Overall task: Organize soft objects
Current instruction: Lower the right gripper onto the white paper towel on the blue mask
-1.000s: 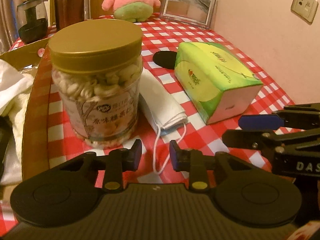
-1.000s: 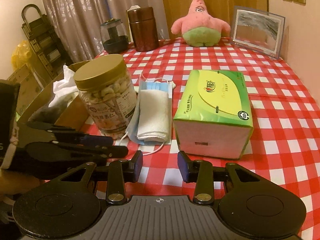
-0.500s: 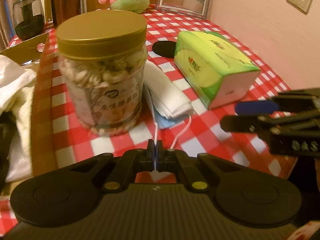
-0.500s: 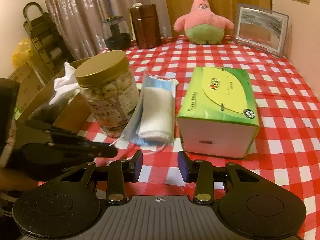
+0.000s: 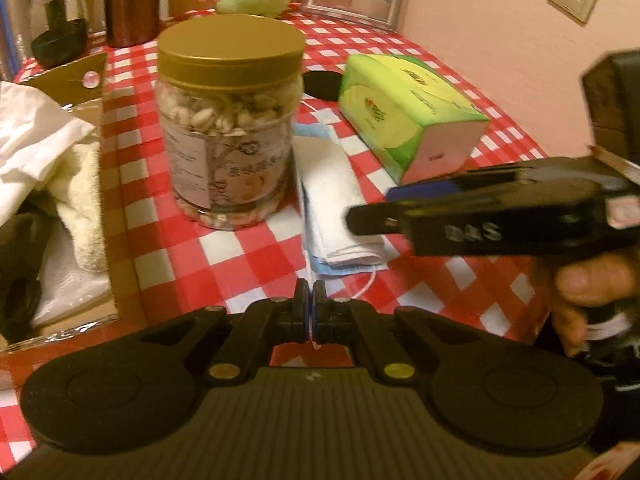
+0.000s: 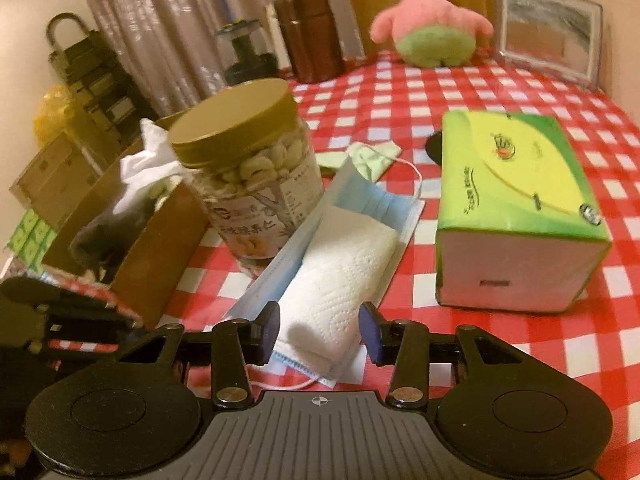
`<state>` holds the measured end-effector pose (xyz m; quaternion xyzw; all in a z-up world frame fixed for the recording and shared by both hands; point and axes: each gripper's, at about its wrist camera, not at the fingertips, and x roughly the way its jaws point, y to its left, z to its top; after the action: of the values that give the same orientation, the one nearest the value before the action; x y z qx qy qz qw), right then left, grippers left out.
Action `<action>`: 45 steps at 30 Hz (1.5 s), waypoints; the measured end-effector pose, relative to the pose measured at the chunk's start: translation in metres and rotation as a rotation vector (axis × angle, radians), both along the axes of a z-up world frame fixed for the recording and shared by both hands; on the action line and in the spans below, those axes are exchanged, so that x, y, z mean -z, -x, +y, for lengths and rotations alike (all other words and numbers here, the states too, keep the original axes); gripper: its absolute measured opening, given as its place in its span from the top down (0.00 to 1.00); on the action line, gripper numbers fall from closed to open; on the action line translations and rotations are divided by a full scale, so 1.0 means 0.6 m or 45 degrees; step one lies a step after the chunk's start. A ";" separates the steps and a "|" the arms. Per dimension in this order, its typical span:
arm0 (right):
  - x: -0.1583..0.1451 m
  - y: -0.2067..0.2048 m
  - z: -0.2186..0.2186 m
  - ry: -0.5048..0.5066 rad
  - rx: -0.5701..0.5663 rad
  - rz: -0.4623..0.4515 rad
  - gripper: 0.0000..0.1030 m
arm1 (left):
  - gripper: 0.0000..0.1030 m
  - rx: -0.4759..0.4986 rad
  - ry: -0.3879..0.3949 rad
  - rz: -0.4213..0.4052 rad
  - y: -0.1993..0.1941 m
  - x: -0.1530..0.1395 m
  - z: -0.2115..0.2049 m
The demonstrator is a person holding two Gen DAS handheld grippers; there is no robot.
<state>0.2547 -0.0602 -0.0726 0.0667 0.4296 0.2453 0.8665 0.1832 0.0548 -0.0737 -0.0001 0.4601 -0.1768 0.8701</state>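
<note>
Face mask (image 6: 372, 208), blue and with a folded white paper towel (image 6: 344, 280) on top of it, is lying on the bench (image 6: 520, 360) between the nut jar (image 6: 248, 176) and the green tissue box (image 6: 516, 208). The bench is wearing a red and white checked cloth. The left gripper (image 5: 310, 312) is keeping its jaws pressed together on the white ear loop (image 5: 370, 284) of the mask, near the front edge of the bench. The right gripper (image 6: 319, 330) is hovering low over the near end of the mask, and its jaws are standing wide, one on each side of the folded towel, not touching it as far as I can tell. A cardboard box (image 6: 160, 248) with white cloths inside is standing just left of the jar. At the far end of the bench a pink plush star (image 6: 430, 28) is sitting beside a picture frame (image 6: 548, 32).
</note>
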 end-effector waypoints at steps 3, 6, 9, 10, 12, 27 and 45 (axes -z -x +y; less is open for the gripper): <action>0.011 -0.012 0.005 -0.040 0.035 0.041 0.48 | 1.00 0.009 0.007 0.011 -0.001 0.005 0.001; 0.021 -0.018 0.015 -0.019 0.044 0.052 0.47 | 1.00 0.009 0.006 0.019 -0.001 0.008 0.005; 0.018 -0.017 0.019 0.003 0.042 0.044 0.66 | 0.99 0.000 -0.004 0.010 -0.002 0.006 0.009; 0.016 -0.018 0.018 0.010 0.036 0.050 0.72 | 0.98 -0.005 -0.016 0.006 -0.002 0.005 0.009; 0.010 -0.015 0.011 0.048 0.023 0.039 0.97 | 0.90 -0.022 -0.032 0.000 -0.004 0.003 0.012; -0.005 0.002 -0.043 -0.044 0.073 0.082 0.89 | 0.73 -0.002 0.027 0.013 -0.075 0.020 -0.007; 0.012 0.002 -0.002 0.043 0.025 0.107 0.51 | 0.99 -0.015 0.194 0.147 -0.017 0.017 0.005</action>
<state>0.2536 -0.0612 -0.0799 0.0666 0.4690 0.2264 0.8511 0.1935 0.0579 -0.0840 -0.0794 0.4947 -0.2057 0.8406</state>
